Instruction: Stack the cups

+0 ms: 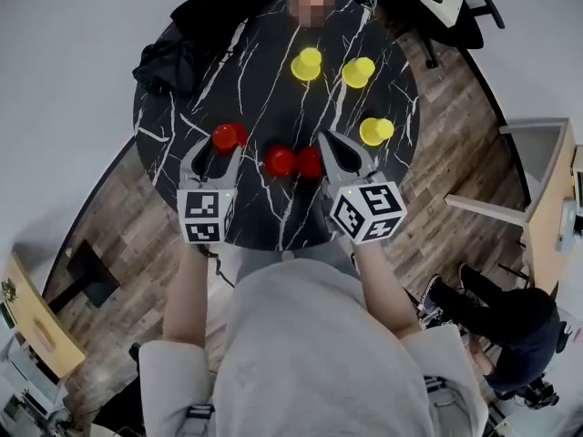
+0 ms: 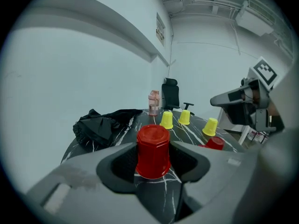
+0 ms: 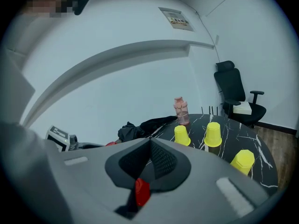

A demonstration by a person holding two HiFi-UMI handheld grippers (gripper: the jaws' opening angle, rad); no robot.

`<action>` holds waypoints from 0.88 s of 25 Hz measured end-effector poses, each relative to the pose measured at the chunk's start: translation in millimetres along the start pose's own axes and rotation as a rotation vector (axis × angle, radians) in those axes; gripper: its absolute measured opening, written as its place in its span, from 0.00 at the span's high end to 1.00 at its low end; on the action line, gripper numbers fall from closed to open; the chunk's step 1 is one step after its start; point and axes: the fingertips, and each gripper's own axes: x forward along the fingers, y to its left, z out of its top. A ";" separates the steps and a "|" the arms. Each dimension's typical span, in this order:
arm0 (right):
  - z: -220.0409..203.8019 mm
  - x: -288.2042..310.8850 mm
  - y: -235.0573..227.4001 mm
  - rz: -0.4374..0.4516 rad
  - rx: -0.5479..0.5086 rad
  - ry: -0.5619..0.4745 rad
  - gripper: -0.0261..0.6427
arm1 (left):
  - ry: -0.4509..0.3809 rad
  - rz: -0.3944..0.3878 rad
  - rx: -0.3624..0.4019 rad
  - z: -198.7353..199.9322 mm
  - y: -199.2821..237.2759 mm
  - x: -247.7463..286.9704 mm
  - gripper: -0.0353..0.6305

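My left tool [image 1: 220, 147] hugs an upturned red plastic cup [image 2: 153, 150] standing on the black marbled tabletop [image 1: 264, 89], pads against its sides. My right tool [image 1: 326, 142] is pinched together on what looks like the edge of a second red cup [image 3: 142, 192]. I judge I should lift it straight, centre it over the left tool's cup, then lower gently so nothing tips.

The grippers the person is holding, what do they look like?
The left gripper and right gripper look alike. They are grey plastic, with two curved jaws that narrow to a point like a beak. Inside the jaws are dark, bumpy pads. Each carries a white cube printed with black square patterns. The person wears a light grey top with short sleeves.
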 end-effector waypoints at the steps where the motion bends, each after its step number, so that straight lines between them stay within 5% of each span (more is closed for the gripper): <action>1: -1.3 0.4 3.0 0.005 -0.002 0.003 0.96 | 0.003 -0.002 -0.010 -5.7 -4.1 -3.3 0.62; 22: -23.8 -37.9 2.7 -0.065 0.004 0.019 0.96 | 0.104 -0.056 0.055 -76.5 -53.1 7.9 0.62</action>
